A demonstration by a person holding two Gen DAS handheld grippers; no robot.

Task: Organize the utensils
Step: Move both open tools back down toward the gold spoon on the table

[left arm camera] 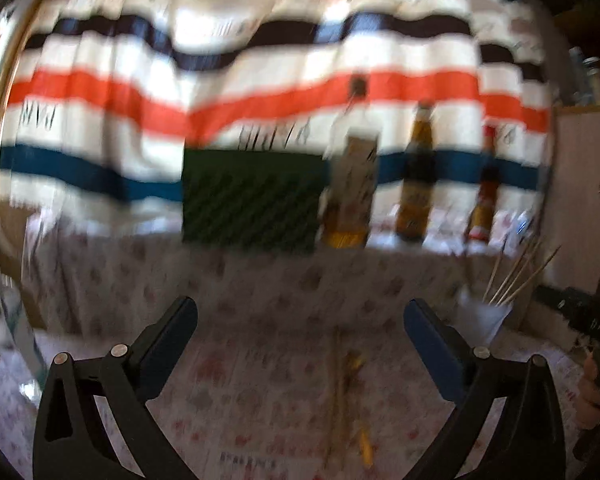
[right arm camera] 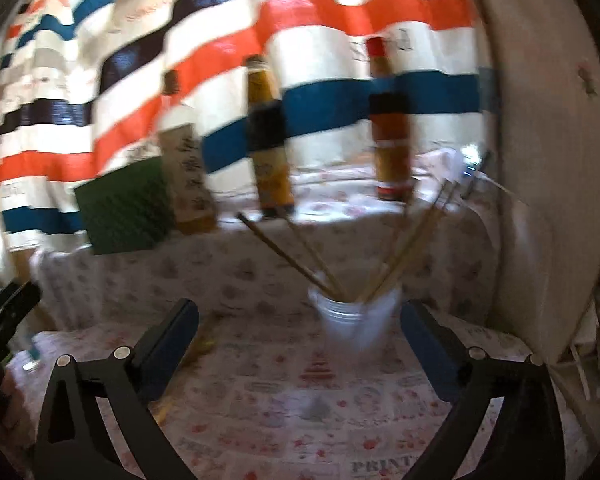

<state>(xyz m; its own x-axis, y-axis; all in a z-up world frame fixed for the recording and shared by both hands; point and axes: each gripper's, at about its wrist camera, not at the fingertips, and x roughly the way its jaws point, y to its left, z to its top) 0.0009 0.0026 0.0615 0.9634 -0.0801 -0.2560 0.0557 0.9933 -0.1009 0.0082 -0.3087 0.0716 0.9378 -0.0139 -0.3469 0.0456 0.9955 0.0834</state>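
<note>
**Wooden chopsticks loose on the cloth, lengthwise ahead of the left gripper**

Item 1. Loose chopsticks [left arm camera: 346, 392]. Pale wood or bamboo, blurred; a yellowish tip can be made out at the near end. They are laid flat on the printed tablecloth [left arm camera: 260, 380], just ahead of and slightly below the left gripper [left arm camera: 300, 316], a little toward its right-hand finger. The long axis is run nearly straight away from the tool, along its pointing line and not across the gap. How many sticks lie there cannot be told through the blur.

Item 2. Left gripper. Jaws are spread wide; nothing is held between them and nothing is touched.

Item 3. White cup [right arm camera: 356, 320]. It is stood upright just ahead of the right gripper [right arm camera: 300, 316], toward its right-hand finger, with several chopsticks [right arm camera: 404, 248] already fanned out of it at a lean. From the left gripper the same cup is seen well off to the right.

Item 4. Right gripper. Jaws are likewise spread wide and empty; the cup is not touched.

Item 5. Loose chopsticks as seen from the right gripper [right arm camera: 202, 346]: low and to its left, partly hidden behind its left-hand finger.

Assessment. The left gripper is judged the nearer to the loose sticks, the right the nearer to the cup. Because the sticks are lined up with the left tool, a pinch across them is judged possible without much wrist roll, the fingers being brought down on either side.
</note>
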